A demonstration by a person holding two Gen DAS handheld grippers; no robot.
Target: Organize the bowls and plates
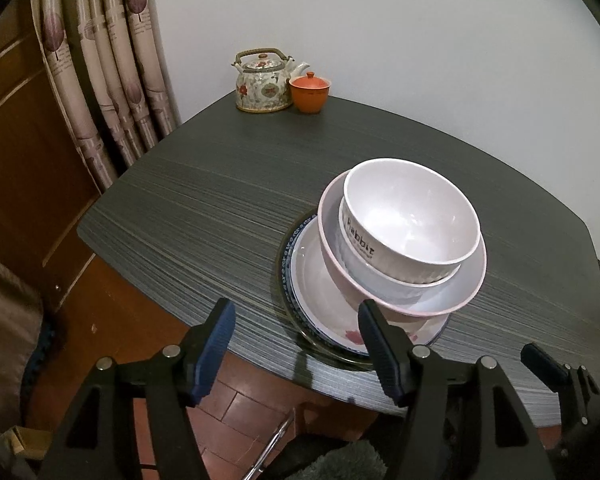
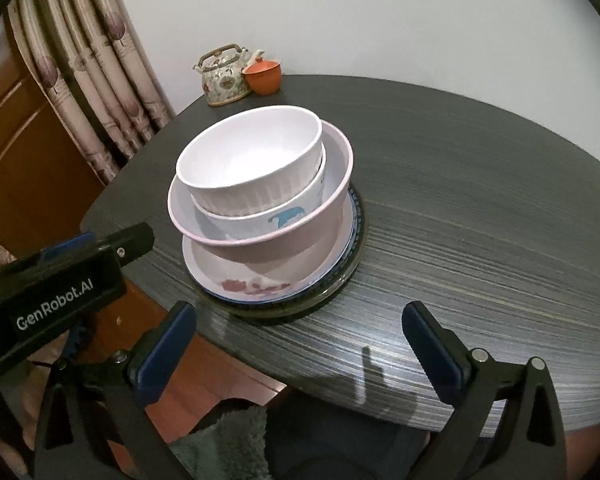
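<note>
A stack of dishes stands near the front edge of the dark table (image 1: 204,208) (image 2: 460,184). On top sits a white ribbed bowl (image 1: 412,216) (image 2: 252,160), nested in a lettered white bowl (image 1: 364,248) (image 2: 268,216). Both rest in a wide pink-rimmed bowl (image 1: 456,296) (image 2: 260,240). Under it lie a white plate with red flowers (image 1: 316,280) (image 2: 228,276) and a glass plate (image 1: 312,344) (image 2: 332,288). My left gripper (image 1: 296,312) is open just short of the stack's near left rim, holding nothing. The right gripper (image 2: 300,312) stands wide open before the stack, also with nothing in it.
A flowered teapot (image 1: 262,82) (image 2: 224,76) and an orange lidded cup (image 1: 309,94) (image 2: 263,76) stand at the far corner. Curtains (image 1: 100,80) and a wooden door (image 1: 16,152) are on the left. Red floor tiles (image 1: 240,400) lie below the near edge.
</note>
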